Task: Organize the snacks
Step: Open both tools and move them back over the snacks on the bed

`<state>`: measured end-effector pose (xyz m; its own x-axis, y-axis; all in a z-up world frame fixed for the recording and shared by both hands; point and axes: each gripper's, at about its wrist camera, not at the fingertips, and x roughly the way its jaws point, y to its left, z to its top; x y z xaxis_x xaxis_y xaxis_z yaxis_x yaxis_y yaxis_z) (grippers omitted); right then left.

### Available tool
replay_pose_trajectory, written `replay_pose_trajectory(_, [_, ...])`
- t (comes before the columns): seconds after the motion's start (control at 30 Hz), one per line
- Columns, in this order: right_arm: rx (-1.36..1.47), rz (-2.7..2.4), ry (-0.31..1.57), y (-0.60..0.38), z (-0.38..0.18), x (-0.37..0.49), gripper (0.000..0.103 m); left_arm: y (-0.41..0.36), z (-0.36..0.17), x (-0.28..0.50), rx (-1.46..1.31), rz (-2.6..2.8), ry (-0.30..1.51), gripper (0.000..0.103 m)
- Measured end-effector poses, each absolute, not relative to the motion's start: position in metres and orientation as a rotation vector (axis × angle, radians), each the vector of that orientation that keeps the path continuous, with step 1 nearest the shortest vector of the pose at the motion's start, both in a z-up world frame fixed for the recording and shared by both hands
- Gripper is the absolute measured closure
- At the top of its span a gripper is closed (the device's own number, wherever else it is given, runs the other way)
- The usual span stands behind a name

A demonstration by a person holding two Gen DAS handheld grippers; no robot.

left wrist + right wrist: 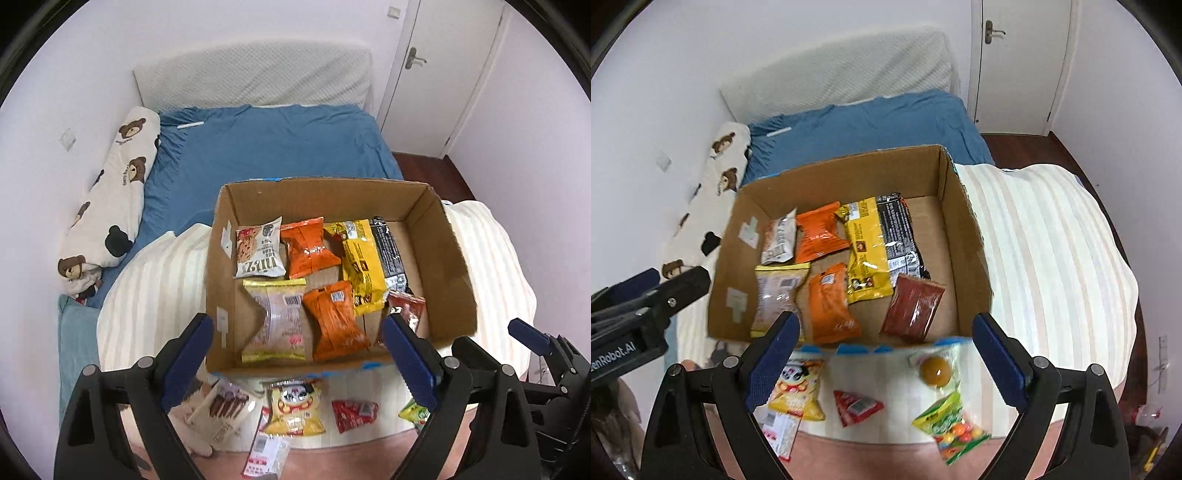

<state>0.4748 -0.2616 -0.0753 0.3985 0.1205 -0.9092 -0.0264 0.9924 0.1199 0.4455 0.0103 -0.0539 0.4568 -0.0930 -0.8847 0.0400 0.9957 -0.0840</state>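
Through the left wrist camera we are looking down on a cardboard box sitting on a striped blanket over a bed with a blue sheet. Our left gripper is hanging above the box's near edge with its blue-padded jaws spread wide and nothing between them. Inside the box we are seeing a white cookie packet, two orange packets, a yellow packet, a black packet, a gold-edged clear packet and a dark red packet. Still lying outside on the blanket, just in front of the box, are a yellow cartoon bag and a red packet. The right gripper is showing at the right edge.

Through the right wrist camera we are watching our right gripper holding over the same near edge, jaws wide apart and empty. Below it, on the blanket, are lying a clear packet with a brown ball, a green candy bag, the red packet and the yellow cartoon bag.
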Motion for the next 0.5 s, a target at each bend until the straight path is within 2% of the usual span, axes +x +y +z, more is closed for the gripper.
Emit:
replay_pose_trajectory(0.3, [0.139, 0.133, 1.128, -0.272, -0.056, 0.421, 0.006, 0.010, -0.039, 0.389, -0.080, -0.075, 1.041, 0.009])
replay_pose_trajectory(0.5, [0.203, 0.084, 1.204, -0.301, -0.091, 0.397, 0.006, 0.011, -0.070, 0.361, -0.104, -0.043, 1.089, 0.009])
